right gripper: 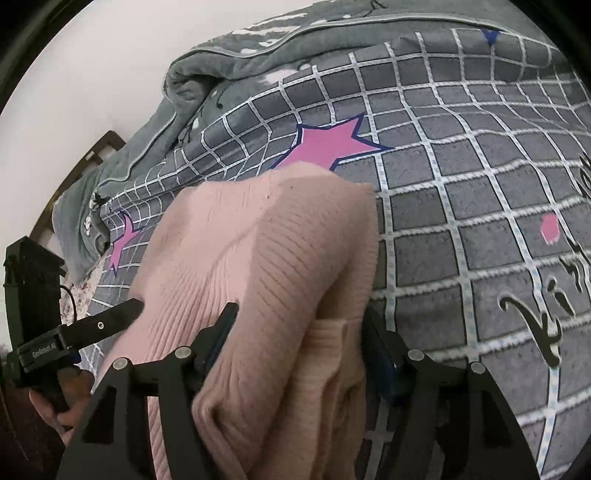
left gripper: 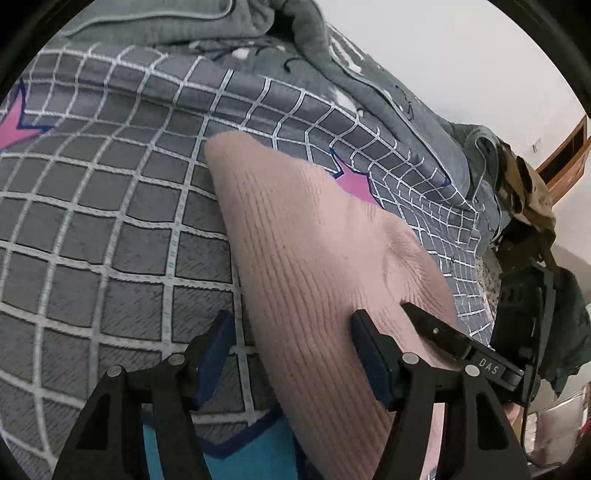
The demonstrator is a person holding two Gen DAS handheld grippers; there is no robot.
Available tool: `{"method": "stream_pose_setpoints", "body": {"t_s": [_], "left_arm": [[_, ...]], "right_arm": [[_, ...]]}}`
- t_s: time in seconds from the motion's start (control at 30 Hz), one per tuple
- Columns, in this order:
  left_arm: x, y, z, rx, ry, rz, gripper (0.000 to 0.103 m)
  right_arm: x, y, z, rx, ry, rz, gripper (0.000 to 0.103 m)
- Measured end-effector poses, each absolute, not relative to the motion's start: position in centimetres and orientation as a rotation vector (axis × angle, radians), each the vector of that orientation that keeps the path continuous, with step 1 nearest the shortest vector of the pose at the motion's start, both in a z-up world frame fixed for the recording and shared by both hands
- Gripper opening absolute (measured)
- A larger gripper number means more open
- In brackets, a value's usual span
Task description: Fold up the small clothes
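Pink ribbed knitwear [left gripper: 314, 266] lies on a bed, spread over a grey bedsheet [left gripper: 110, 221] printed with a white grid, pink stars [right gripper: 325, 147] edged in dark blue and some black script lettering [right gripper: 546, 314] toward the right of the right wrist view. In that view the garment [right gripper: 258, 277] is bunched and folded over itself, with a thicker roll of fabric rising between the right gripper [right gripper: 299, 332] fingers; its jaws stand apart on either side of that fold, the fabric filling the gap, and I cannot tell whether they press on it. The left gripper [left gripper: 291, 354] has its blue-padded fingers [left gripper: 214, 354] spread wide: one sits over the bare sheet, the other rests against the garment's edge, nothing pinched between them. Each camera catches the other tool at the garment's far edge, black fingertip touching the knit. Behind the sheet a grey fleece blanket [left gripper: 221, 22] with pale piping is heaped along the head of the bed, against a plain white wall [right gripper: 92, 55]. A brown wooden frame [left gripper: 565, 147] shows at the wall beside the blanket. A teal patch [left gripper: 236, 443] with a dark border marks the sheet near the left gripper's base.
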State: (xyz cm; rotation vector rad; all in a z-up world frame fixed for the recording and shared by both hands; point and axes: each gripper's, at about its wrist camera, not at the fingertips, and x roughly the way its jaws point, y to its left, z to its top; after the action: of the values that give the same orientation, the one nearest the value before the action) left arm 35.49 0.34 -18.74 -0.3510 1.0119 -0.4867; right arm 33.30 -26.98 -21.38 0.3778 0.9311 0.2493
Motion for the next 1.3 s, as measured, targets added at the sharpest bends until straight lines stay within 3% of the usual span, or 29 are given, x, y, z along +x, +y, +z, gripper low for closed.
{"method": "stream_pose_setpoints", "body": {"t_s": [0.03, 0.13, 0.27, 0.43, 0.63, 0.7, 0.8, 0.97, 1.27, 1.3], "left_arm": [[35.7, 0.3, -19.0, -0.364, 1.014, -0.5, 0.064], [36.1, 0.2, -19.3, -0.405, 1.014, -0.549, 0.049], [36.0, -0.9, -17.9, -0.34, 0.951, -0.545, 0.032], [35.9, 0.7, -15.9, -0.402, 0.941, -0.654, 0.027], [34.7, 3.4, -14.1, -0.318, 0.886, -0.588, 0.027], [34.7, 4.3, -14.3, -0.302, 0.901, -0.555, 0.027], [34.6, 4.5, -15.6, -0.282, 0.936, -0.491, 0.032], [33.1, 4.7, -16.2, -0.264, 0.918, -0.477, 0.059], [30.4, 5.5, -15.0, -0.203, 0.877, -0.453, 0.064], [30.2, 5.8, -15.0, -0.207, 0.878, -0.453, 0.064]], "right_arm": [[33.6, -26.8, -21.4, 0.37, 0.933, 0.25, 0.063], [34.2, -27.0, -21.7, 0.382, 0.933, 0.278, 0.063], [34.1, -27.1, -21.5, 0.409, 0.924, 0.295, 0.046], [32.9, -27.1, -20.4, 0.485, 0.925, 0.257, 0.038], [30.4, -22.7, -18.7, 0.514, 0.93, 0.295, 0.036], [30.2, -21.2, -18.7, 0.494, 0.927, 0.286, 0.038], [30.2, -20.4, -19.2, 0.426, 0.908, 0.237, 0.048], [29.5, -22.3, -19.2, 0.428, 0.952, 0.237, 0.053], [25.5, -21.9, -14.4, 0.27, 0.87, 0.195, 0.053], [25.6, -21.6, -14.6, 0.267, 0.885, 0.184, 0.048]]}}
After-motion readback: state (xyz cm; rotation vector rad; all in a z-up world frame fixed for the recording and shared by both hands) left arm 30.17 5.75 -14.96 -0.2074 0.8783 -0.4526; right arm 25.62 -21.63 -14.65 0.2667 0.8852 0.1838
